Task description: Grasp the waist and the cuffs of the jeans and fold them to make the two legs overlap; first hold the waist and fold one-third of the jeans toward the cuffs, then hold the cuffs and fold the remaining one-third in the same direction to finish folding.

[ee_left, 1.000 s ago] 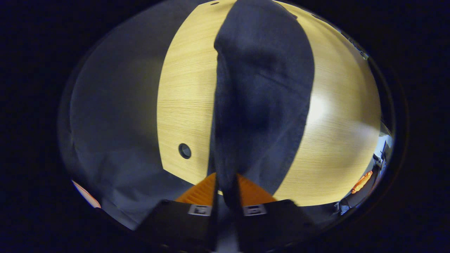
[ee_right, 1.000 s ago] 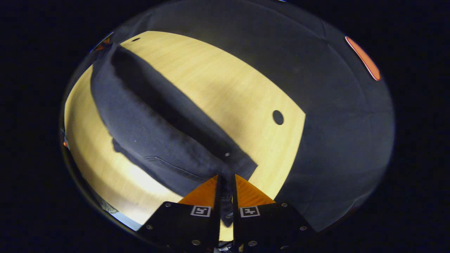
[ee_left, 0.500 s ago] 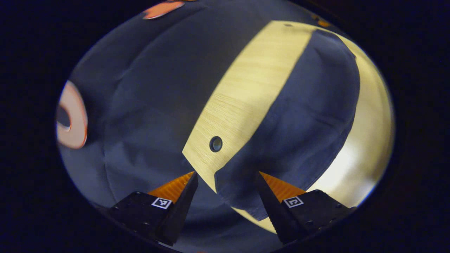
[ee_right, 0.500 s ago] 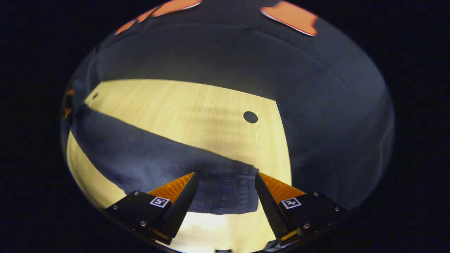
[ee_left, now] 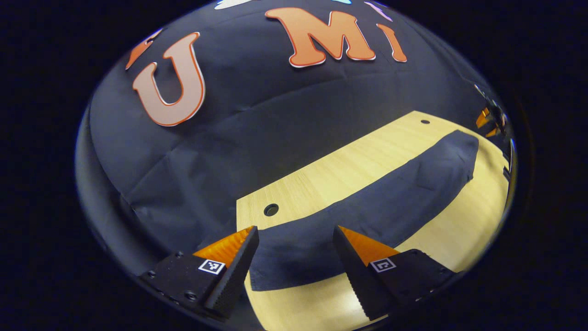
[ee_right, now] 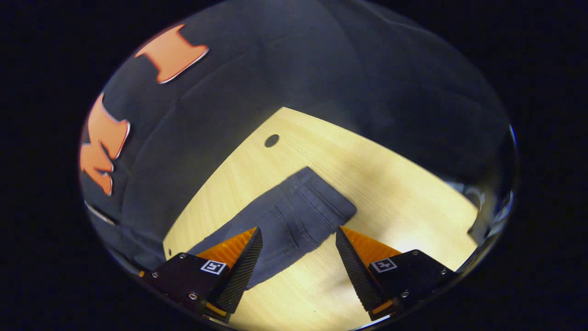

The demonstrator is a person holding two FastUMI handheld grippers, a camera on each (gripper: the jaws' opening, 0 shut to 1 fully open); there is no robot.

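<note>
Two views split the dark jeans (ee_left: pixel 367 207) between them: the left gripper view runs along a long, narrow band of denim lying flat on the pale wood-grain surface (ee_left: pixel 358 161), with one squared end just beyond the left claw (ee_left: pixel 296 239), while the right gripper view takes in the waist end of the jeans (ee_right: pixel 294 216), where belt loops, seam lines and a pocket edge stand out. The left claw is spread wide, its orange-backed, ribbed black fingers (ee_left: pixel 234 269) holding nothing, the denim showing in the gap between them. The right claw (ee_right: pixel 298 239) is likewise spread and empty above the waist end. A round hole (ee_left: pixel 271 210) pierces the surface near its corner in the left gripper view; a similar hole (ee_right: pixel 271 140) shows in the right gripper view. The far end of the jeans is bent by the lens, and its detail is hard to make out. In the right gripper view the left finger covers part of the denim.
</note>
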